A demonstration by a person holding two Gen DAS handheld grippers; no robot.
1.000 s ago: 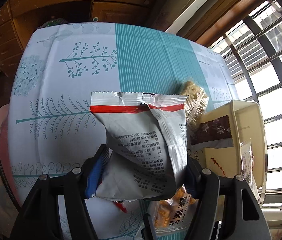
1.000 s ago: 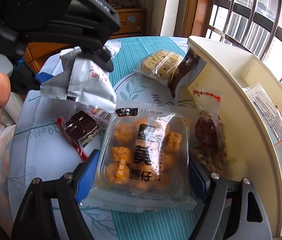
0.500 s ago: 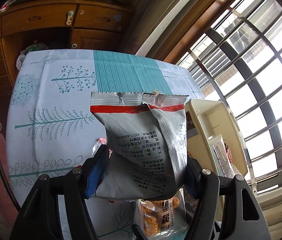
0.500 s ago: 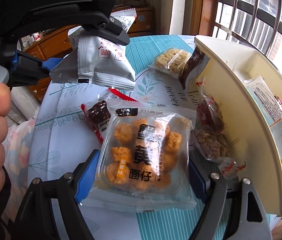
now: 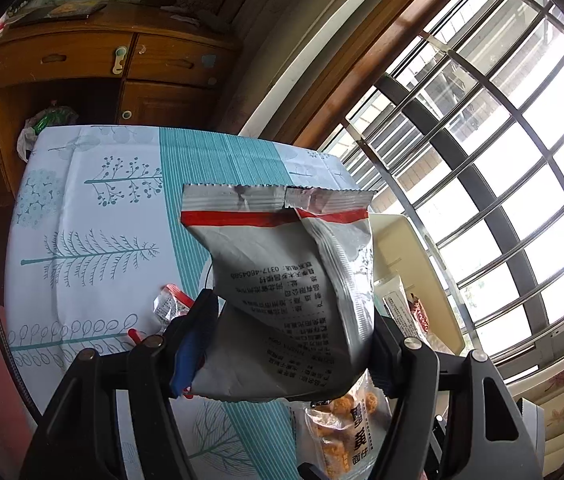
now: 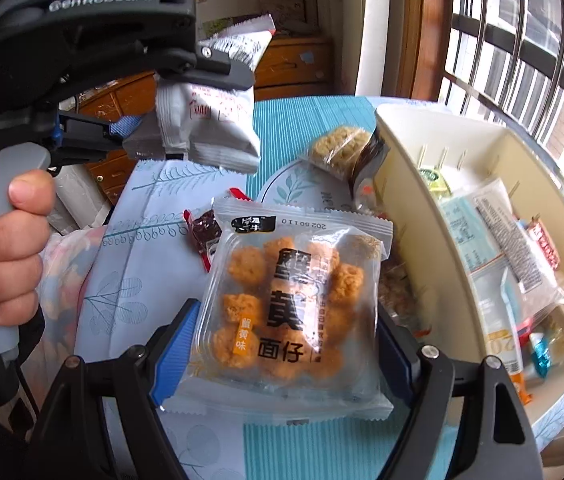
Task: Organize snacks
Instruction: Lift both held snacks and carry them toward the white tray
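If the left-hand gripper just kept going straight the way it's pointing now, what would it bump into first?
Probably the patterned tablecloth. The left gripper, clamped on a silver snack bag, aims down at the table; the bag hides the line ahead, and the cream bin lies off to one side. Depth is hard to judge.

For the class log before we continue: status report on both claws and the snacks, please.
Left claw shut on silver packet, clear of the table. Right claw shut on orange puff pack. Cream bin alongside, part full. Loose snacks beside the bin.
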